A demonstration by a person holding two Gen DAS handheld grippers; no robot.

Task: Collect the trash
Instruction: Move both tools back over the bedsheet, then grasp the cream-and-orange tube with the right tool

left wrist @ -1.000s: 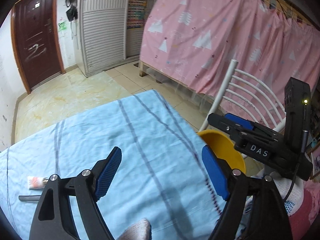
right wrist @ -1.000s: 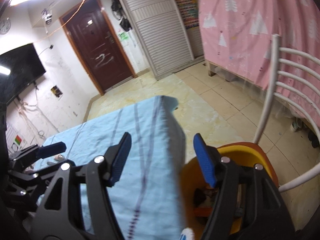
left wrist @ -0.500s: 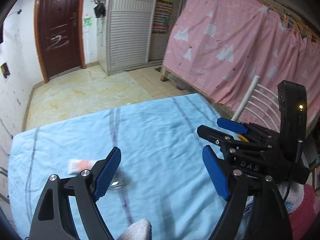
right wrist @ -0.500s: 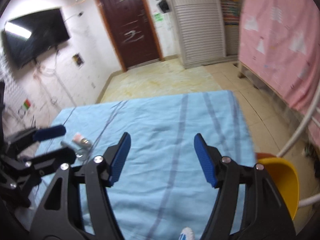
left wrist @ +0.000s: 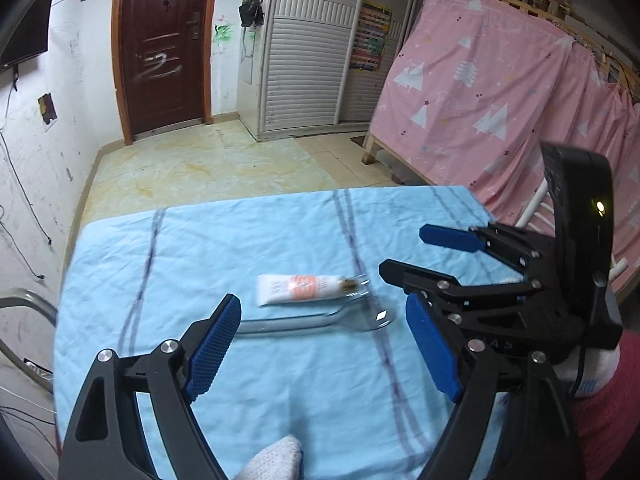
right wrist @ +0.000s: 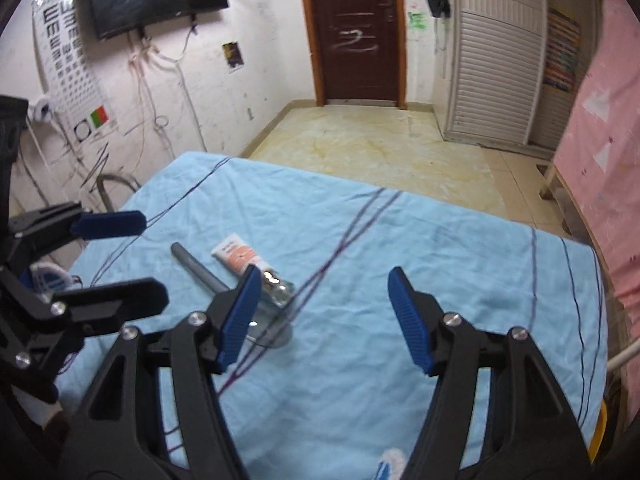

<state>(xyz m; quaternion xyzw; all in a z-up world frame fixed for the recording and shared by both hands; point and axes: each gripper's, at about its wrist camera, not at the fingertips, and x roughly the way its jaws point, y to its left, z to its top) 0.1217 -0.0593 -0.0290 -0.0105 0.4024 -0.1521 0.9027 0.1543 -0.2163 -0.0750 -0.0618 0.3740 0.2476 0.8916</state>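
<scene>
two grabbers over a blue cloth with trash on it

the left grabber (left wrist: 324,344) and right grabber (right wrist: 320,316) both have jaws apart, holding nothing. a small white tube (left wrist: 298,289) and a clear spoon (left wrist: 320,322) lie mid-frame on the cloth (left wrist: 200,248). the tube's orange label is too blurry to read. upper left, a wall chart (right wrist: 66,56) shows rows of "e" shapes.

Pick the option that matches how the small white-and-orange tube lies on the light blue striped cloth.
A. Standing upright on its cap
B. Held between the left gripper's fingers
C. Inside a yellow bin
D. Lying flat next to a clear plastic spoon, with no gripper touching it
D. The small white-and-orange tube lies flat on the light blue striped cloth beside the clear plastic spoon, and both the left gripper and the right gripper are open and clear of it.
</scene>
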